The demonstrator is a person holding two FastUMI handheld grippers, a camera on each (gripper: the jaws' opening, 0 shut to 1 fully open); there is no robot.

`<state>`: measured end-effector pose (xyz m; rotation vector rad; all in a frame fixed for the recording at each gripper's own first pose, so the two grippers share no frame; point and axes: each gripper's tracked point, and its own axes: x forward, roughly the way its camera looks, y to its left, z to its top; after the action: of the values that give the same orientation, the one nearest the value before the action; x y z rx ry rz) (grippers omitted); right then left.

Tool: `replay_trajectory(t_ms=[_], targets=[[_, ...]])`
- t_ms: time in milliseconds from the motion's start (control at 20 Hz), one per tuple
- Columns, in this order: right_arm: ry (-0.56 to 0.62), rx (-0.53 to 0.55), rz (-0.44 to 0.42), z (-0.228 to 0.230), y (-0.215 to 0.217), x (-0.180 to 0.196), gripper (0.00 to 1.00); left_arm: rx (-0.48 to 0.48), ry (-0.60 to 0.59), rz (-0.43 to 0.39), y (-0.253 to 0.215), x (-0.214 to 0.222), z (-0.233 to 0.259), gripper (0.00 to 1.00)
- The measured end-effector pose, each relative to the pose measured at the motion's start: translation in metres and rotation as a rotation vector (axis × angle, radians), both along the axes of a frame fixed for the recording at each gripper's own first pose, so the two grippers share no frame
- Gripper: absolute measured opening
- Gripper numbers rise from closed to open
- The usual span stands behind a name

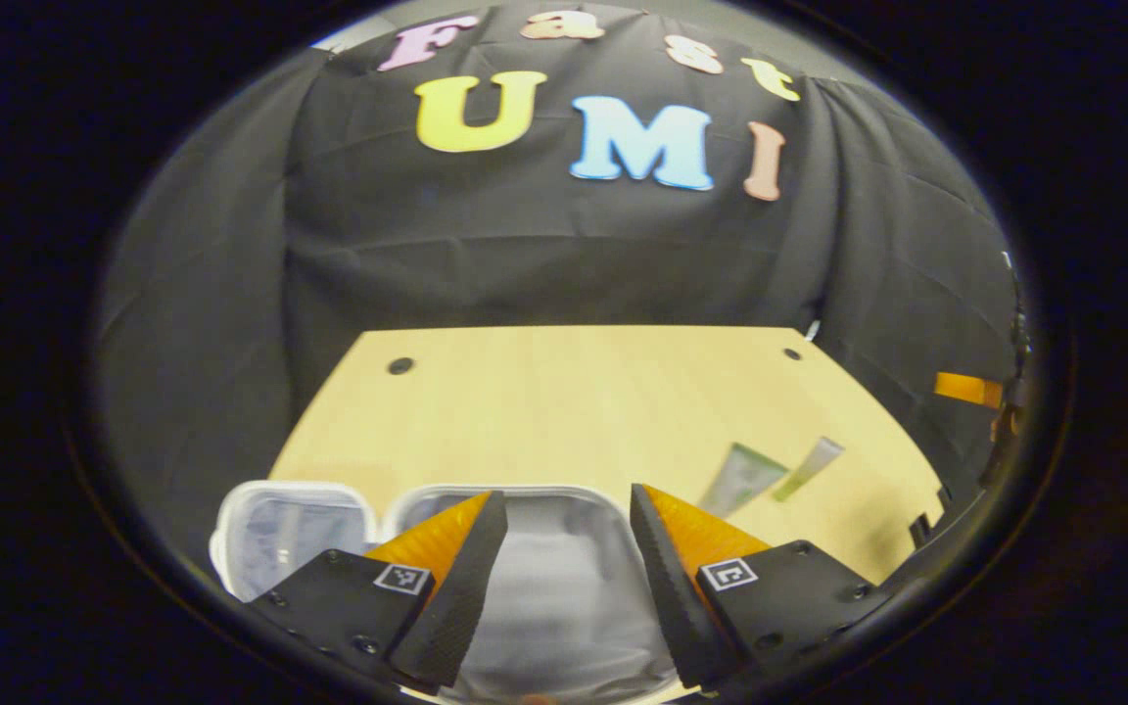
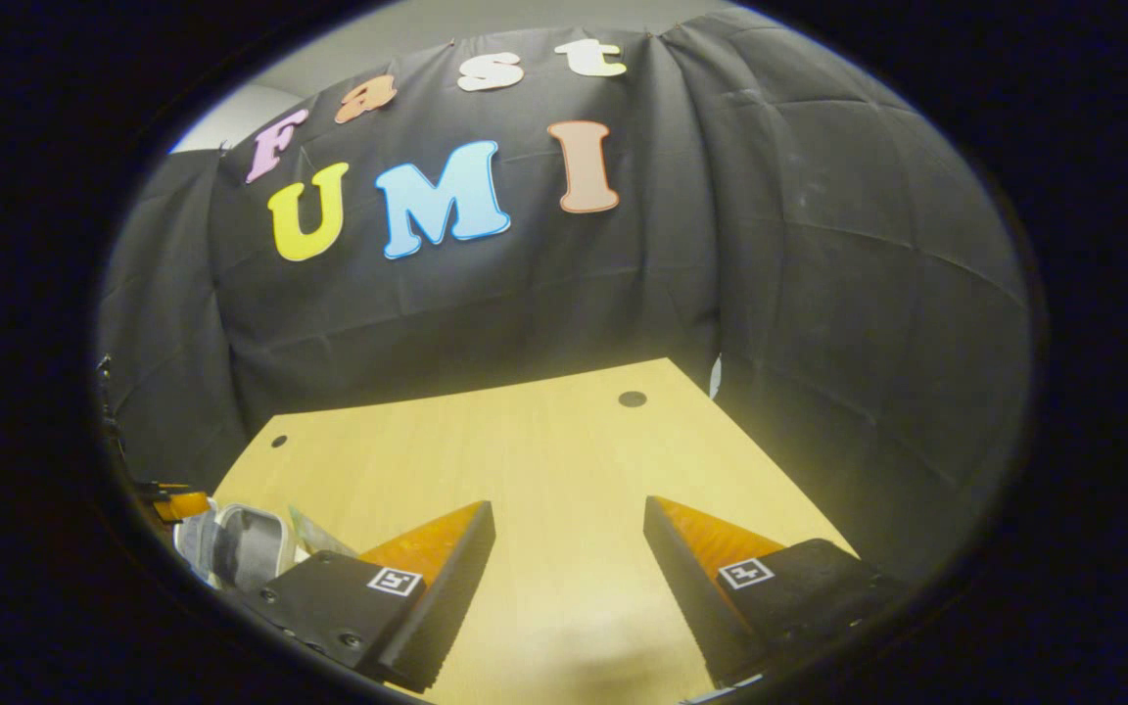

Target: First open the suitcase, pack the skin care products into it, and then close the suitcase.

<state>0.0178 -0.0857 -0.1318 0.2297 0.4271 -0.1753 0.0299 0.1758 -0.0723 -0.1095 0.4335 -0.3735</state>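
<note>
Hovering our released left gripper (image 1: 564, 509) over the open suitcase (image 1: 544, 587), we risk scattering the tubes (image 1: 742, 477) at right.

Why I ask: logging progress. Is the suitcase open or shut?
Open: in the left gripper view the suitcase lies spread flat, both white-rimmed halves showing grey lining.

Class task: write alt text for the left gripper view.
An open gripper hovers over a white suitcase lying open on a wooden table. Two skin care tubes lie on the table to the right.
</note>
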Motion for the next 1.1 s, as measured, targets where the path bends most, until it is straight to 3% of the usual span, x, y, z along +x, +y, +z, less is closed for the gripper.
replay_trajectory(t_ms=[50,200,350,500,750,800,850,1100], targets=[[0.004,-0.001,0.004,-0.001,-0.001,-0.002,0.93,-0.026,0.014,-0.049,-0.04,-0.008,-0.011,0.85],[0.01,-0.018,-0.002,-0.002,-0.01,-0.008,0.94,-0.072,0.056,-0.131,-0.097,-0.005,-0.017,0.85],[0.026,-0.024,-0.029,-0.007,-0.024,-0.019,0.93,-0.036,0.061,-0.187,-0.141,-0.005,-0.028,0.85],[0.041,-0.016,-0.08,-0.01,-0.042,-0.03,0.89,0.029,0.044,-0.186,-0.163,0.012,-0.043,0.93],[0.066,-0.006,-0.163,-0.015,-0.066,-0.05,0.93,0.041,0.076,-0.209,-0.188,0.032,-0.066,0.94],[0.07,-0.006,-0.172,-0.015,-0.068,-0.053,0.89,0.05,0.079,-0.21,-0.188,0.037,-0.069,0.93],[0.075,-0.008,-0.18,-0.016,-0.07,-0.057,0.93,0.06,0.085,-0.209,-0.191,0.044,-0.074,0.93],[0.107,-0.039,-0.197,-0.017,-0.078,-0.068,0.89,0.099,0.052,-0.133,-0.183,0.075,-0.081,0.93]])
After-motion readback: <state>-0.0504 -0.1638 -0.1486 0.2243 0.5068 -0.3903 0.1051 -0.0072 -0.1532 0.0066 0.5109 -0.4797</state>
